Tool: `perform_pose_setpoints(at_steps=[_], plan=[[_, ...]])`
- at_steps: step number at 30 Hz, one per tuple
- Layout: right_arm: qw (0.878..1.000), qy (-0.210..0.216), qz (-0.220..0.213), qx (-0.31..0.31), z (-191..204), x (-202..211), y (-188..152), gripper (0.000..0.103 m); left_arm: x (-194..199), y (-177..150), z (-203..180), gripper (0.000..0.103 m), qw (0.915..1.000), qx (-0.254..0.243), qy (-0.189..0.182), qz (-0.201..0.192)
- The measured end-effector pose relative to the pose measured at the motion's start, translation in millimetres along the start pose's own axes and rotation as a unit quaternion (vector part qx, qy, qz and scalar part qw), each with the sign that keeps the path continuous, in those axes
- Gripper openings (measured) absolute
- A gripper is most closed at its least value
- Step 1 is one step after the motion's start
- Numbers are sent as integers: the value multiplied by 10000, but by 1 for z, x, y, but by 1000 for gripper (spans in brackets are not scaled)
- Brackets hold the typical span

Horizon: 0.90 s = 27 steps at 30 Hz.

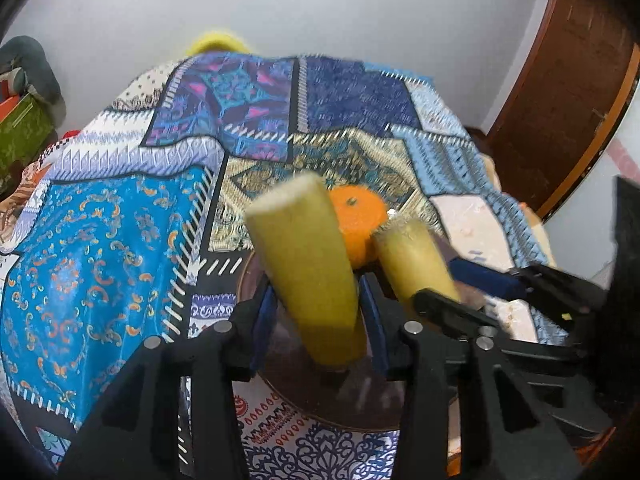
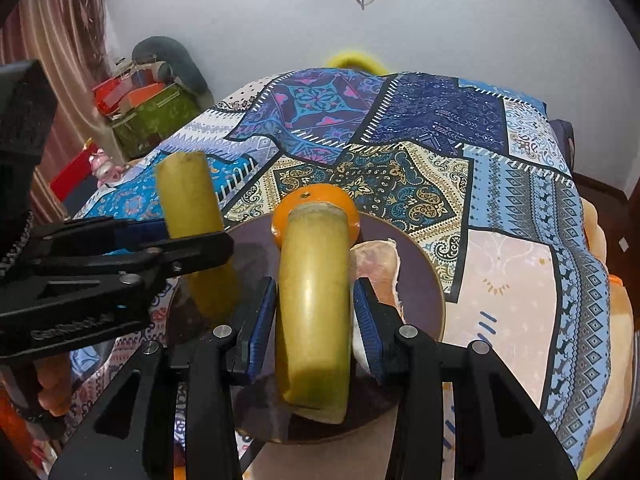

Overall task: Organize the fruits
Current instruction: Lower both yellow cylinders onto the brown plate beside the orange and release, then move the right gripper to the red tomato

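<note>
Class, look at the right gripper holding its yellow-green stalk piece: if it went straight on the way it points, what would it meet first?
Most likely the orange on the dark plate: it sits just beyond the tip of the stalk piece held in the right gripper, though depth is unclear.

Left wrist view: close, downward, forward over plate [image 1: 256, 276]. Right wrist view: same, from the right (shared: plate [image 2: 420, 264], orange [image 2: 316, 196], patchwork cloth [image 2: 400, 120]).
</note>
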State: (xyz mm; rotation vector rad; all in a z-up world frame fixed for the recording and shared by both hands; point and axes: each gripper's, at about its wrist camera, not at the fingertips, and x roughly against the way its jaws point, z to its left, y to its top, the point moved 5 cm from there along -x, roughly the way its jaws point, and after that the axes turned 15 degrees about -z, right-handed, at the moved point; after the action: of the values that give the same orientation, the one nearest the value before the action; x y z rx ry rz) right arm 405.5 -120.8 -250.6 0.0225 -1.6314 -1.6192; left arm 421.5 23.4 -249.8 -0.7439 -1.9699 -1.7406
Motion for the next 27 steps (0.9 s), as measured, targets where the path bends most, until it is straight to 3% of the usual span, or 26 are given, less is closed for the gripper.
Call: perform_pose_setpoints(at_steps=[3, 5, 14, 24, 27], plan=[[9999, -39, -108, 0, -2, 8, 1, 45, -7, -6, 2, 44, 9999, 67, 22, 93], [9999, -63, -139, 25, -4, 11, 2, 45, -11, -11, 1, 33, 9998, 92, -72, 187], [9997, -116, -200, -115, -14, 23, 1, 45, 1, -18, -10, 33, 9997, -161, -73, 187], [9988, -335, -299, 183, 0, 58, -4, 45, 60, -23, -11, 35, 9995, -292, 51, -43], [9988, -322, -330, 172, 6, 74, -5, 45, 85, -25, -11, 42, 9993, -317, 93, -172]])
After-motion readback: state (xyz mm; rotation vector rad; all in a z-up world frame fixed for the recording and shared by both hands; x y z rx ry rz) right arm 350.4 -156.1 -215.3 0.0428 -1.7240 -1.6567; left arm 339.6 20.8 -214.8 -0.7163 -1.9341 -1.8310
